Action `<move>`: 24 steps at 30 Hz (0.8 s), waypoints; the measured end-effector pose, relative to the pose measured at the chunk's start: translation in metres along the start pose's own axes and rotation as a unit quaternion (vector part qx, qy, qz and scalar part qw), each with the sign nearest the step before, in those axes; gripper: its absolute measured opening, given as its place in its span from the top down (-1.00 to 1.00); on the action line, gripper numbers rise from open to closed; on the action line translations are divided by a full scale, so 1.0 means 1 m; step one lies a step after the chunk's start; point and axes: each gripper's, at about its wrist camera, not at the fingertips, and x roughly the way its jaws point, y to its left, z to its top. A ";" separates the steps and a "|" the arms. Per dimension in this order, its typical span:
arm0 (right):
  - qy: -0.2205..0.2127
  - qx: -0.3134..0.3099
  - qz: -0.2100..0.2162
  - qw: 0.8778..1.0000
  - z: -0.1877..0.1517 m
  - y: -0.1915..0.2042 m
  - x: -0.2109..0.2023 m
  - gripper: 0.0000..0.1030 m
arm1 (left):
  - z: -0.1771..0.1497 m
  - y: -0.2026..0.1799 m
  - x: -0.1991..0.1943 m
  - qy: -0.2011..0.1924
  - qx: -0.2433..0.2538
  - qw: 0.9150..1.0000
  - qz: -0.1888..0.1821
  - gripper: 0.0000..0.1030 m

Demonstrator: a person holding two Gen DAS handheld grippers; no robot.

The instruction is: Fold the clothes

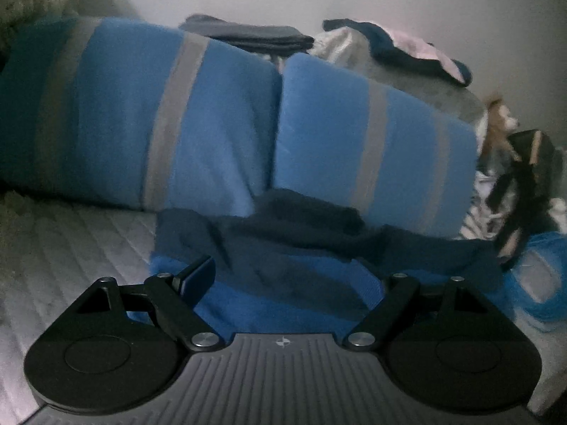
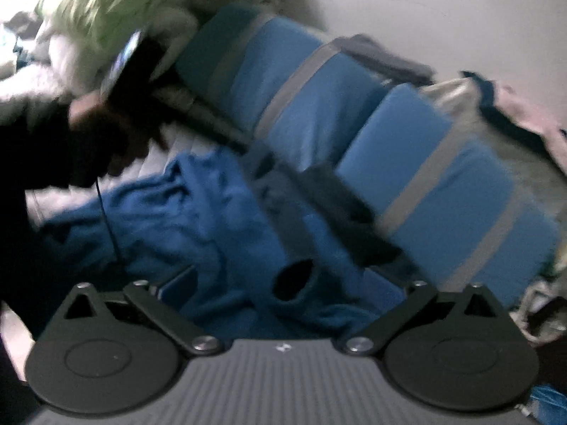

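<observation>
Both tools wide apart over the blue garment

Your left tool (image 1: 283, 276) and right tool (image 2: 283, 294) hold nothing; the blue garment (image 2: 198, 219) lies crumpled on the bed (image 1: 71, 241), against the striped pillows (image 1: 198, 113). I think you should flatten it first, then pinch only one edge per tool.

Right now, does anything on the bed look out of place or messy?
Yes. The blue garment lies crumpled and bunched on the mattress, its dark trim riding up against the striped pillows. Behind them, loose clothes sit in an unfolded heap. Nothing looks torn or spilled.
</observation>
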 end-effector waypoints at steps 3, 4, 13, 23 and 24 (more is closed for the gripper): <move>0.008 0.052 0.014 0.999 0.031 -0.026 -0.049 -1.00 | 0.008 0.003 -0.005 -0.010 -0.003 1.000 -0.001 -0.62; 0.013 0.075 0.020 0.997 0.042 -0.035 -0.062 -1.00 | 0.011 0.004 -0.007 -0.014 -0.004 1.000 0.000 -0.62; -0.038 0.165 0.030 0.985 0.065 -0.077 -0.087 -1.00 | 0.019 0.023 -0.012 -0.039 0.028 0.992 0.113 -0.62; -0.077 0.153 -0.024 0.985 0.005 -0.095 0.063 -1.00 | 0.016 0.042 -0.019 -0.089 -0.016 0.975 0.203 -0.62; -0.085 0.144 -0.017 0.986 -0.003 -0.096 0.077 -1.00 | 0.016 0.042 -0.019 -0.095 -0.016 0.973 0.208 -0.62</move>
